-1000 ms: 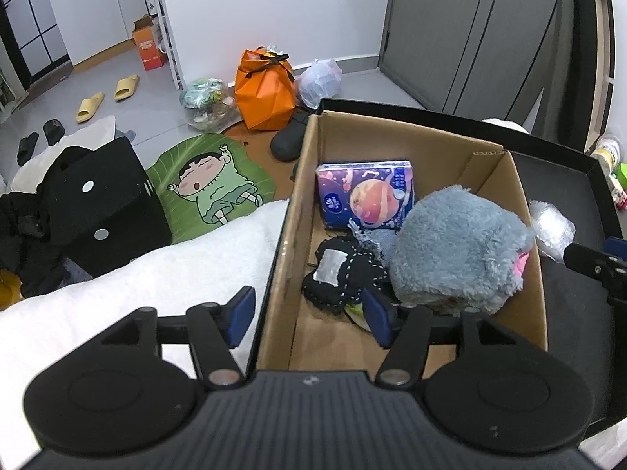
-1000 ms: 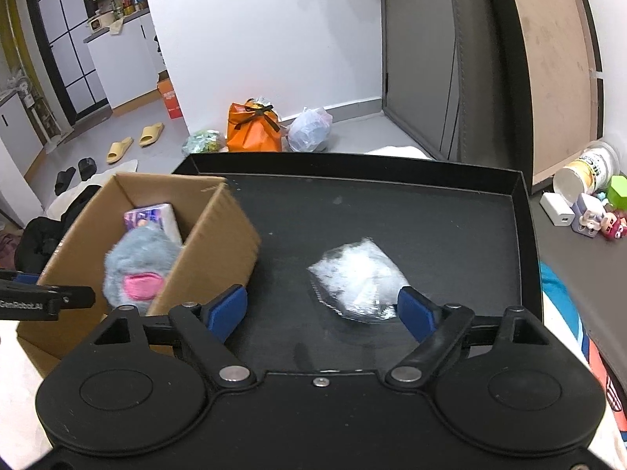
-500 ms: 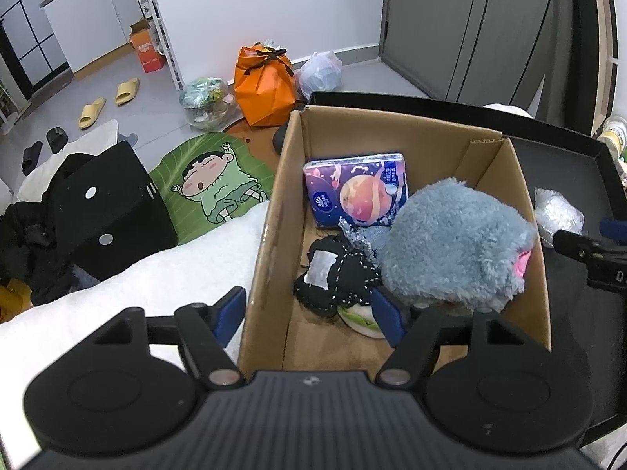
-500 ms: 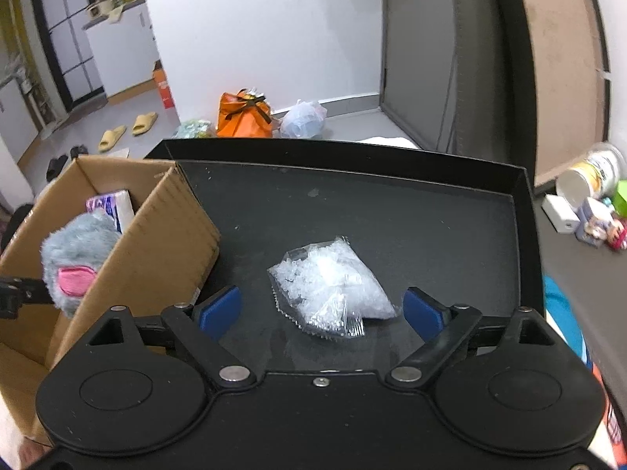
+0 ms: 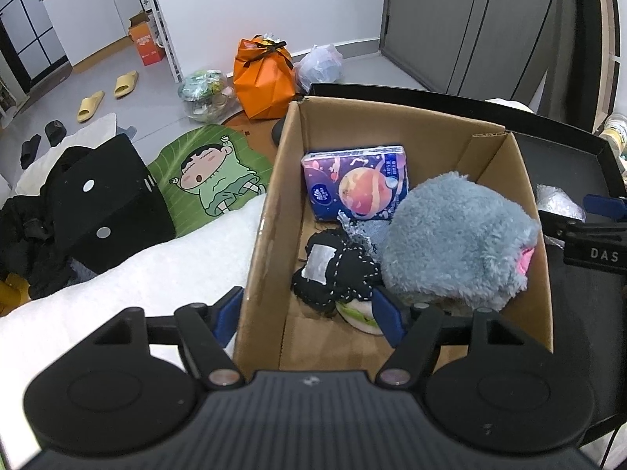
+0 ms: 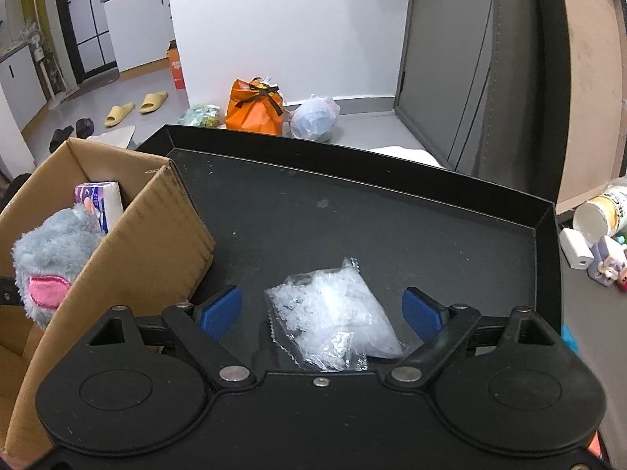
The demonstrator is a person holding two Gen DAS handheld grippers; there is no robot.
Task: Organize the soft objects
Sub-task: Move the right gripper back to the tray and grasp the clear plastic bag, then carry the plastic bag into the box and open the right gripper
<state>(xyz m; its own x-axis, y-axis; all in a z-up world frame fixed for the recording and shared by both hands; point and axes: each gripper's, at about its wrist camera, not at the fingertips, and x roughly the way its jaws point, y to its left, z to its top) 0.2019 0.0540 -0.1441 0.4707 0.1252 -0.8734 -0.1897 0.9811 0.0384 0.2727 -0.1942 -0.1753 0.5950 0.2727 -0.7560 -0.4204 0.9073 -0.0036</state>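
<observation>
Right gripper (image 6: 322, 310) is closing in on the clear plastic bag (image 6: 332, 319) lying on the black tray (image 6: 392, 211) beside the cardboard box (image 6: 129, 243), jaws wide either side, not touching; I'd be lowering further, centring, then pinching its bulk.

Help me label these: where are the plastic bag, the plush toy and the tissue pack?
plastic bag (image 6: 333, 313), right wrist view, middle
plush toy (image 5: 450, 239), left wrist view, grey body
tissue pack (image 5: 354, 182), left wrist view, printed front
</observation>
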